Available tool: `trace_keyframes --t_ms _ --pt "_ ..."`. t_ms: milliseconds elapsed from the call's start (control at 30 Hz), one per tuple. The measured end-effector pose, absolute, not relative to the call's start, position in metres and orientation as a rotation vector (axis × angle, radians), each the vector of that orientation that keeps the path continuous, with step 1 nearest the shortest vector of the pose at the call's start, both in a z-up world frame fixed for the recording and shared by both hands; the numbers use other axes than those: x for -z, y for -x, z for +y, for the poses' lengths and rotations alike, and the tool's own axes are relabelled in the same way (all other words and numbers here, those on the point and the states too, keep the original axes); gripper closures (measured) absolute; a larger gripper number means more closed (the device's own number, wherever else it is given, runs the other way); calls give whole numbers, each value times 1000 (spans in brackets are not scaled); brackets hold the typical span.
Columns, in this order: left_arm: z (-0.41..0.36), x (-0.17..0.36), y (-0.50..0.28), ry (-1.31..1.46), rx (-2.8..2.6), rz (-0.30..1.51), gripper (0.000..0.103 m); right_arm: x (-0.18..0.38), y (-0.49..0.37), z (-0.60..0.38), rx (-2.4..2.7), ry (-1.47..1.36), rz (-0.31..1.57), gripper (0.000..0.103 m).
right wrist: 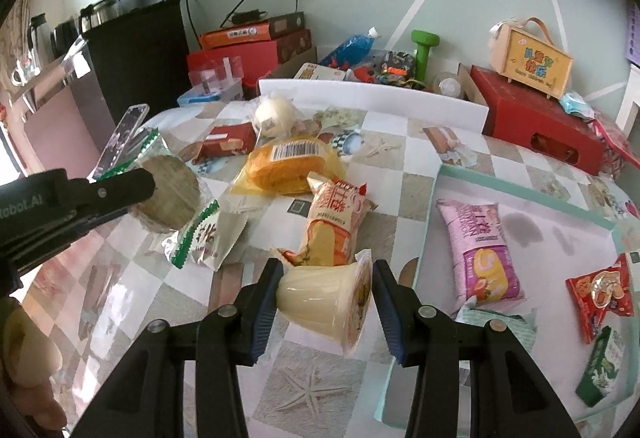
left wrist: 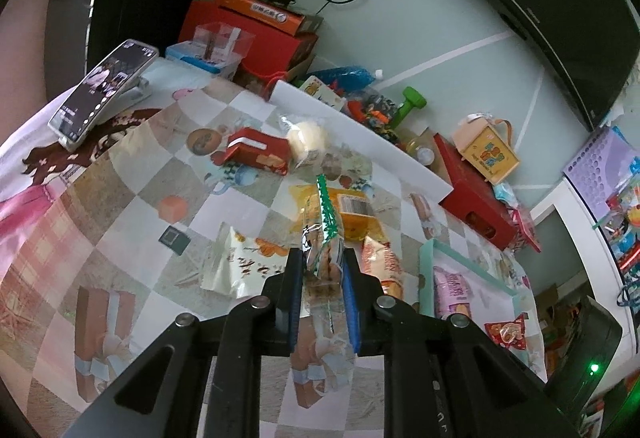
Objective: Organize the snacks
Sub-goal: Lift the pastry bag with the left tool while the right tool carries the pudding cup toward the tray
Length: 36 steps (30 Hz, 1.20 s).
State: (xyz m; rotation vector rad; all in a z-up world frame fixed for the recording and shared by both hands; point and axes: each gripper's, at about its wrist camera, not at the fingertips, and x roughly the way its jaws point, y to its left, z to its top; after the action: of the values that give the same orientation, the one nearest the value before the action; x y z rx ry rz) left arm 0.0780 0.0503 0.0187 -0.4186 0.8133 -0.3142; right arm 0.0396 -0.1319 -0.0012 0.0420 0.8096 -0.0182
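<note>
Left wrist: left gripper (left wrist: pixel 323 270) fingers clamp biscuit packet (left wrist: pixel 322 238) above surface; lift clear | Right wrist: right gripper (right wrist: pixel 325 294) fingers pinch pudding cup (right wrist: pixel 326 298) beside tray (right wrist: pixel 520 179); carry level, release inside.

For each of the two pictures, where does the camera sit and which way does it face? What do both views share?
Left wrist view: sits behind the left gripper, facing forward over the table toward the wall; its fingers clamp a clear cookie packet.
Right wrist view: sits behind the right gripper, facing the same wall; a pudding cup sits between its fingers, and the left gripper enters from the left holding the cookie packet.
Shared: the orange cake packet, the red box and the teal tray.
</note>
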Motion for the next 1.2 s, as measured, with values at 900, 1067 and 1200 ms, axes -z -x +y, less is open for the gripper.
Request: trace_keyframes --t_ms 900,1067,1200 --pt "44 -15 -76 390 277 836 84 12 -38 -141 -142 -195 879 54" --pt "56 -16 -72 414 261 826 84 19 -38 -127 -212 -261 898 28" --pt "60 -13 -74 428 260 838 84 35 -42 -116 -202 -230 964 28"
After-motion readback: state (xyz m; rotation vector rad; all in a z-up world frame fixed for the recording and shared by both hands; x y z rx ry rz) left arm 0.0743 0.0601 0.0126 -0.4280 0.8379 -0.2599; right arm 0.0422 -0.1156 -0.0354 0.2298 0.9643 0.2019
